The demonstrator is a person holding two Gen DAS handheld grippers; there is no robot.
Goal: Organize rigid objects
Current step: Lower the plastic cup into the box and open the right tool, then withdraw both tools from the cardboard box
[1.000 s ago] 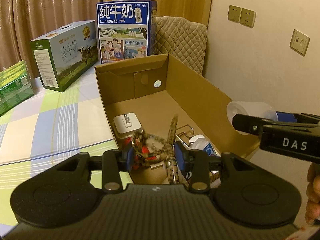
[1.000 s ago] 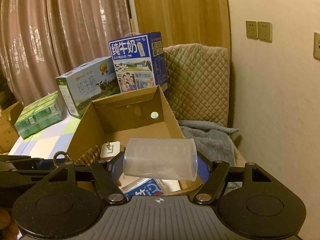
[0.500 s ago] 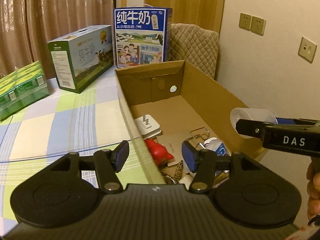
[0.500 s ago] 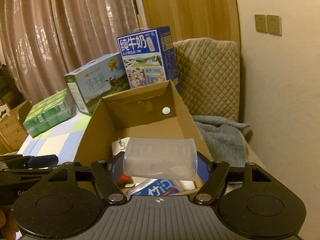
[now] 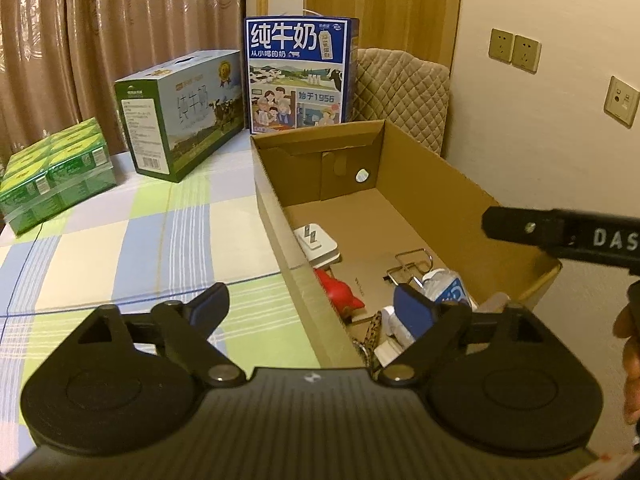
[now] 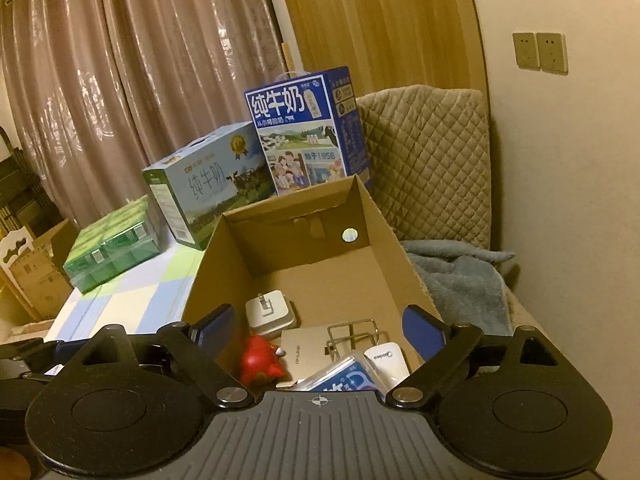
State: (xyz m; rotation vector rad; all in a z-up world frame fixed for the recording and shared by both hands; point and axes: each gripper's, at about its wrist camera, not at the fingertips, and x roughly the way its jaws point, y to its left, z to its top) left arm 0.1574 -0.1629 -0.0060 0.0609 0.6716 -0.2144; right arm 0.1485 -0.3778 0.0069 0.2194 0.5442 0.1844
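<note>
An open cardboard box stands on the checked tablecloth. In it lie a white plug adapter, a red toy, a wire clip, a blue-and-white packet, a white device and a patterned cord. My left gripper is open and empty over the box's near left wall. My right gripper is open and empty above the box's near end; it shows at the right of the left wrist view. The clear cup is out of sight.
A blue milk carton stands behind the box, a green-white milk carton and a green pack to the left. A quilted chair back and grey blanket lie right of the box, by the wall.
My left gripper let go of the patterned cord, which now lies in the box, and opened wide. My right gripper opened and no longer holds the clear cup.
</note>
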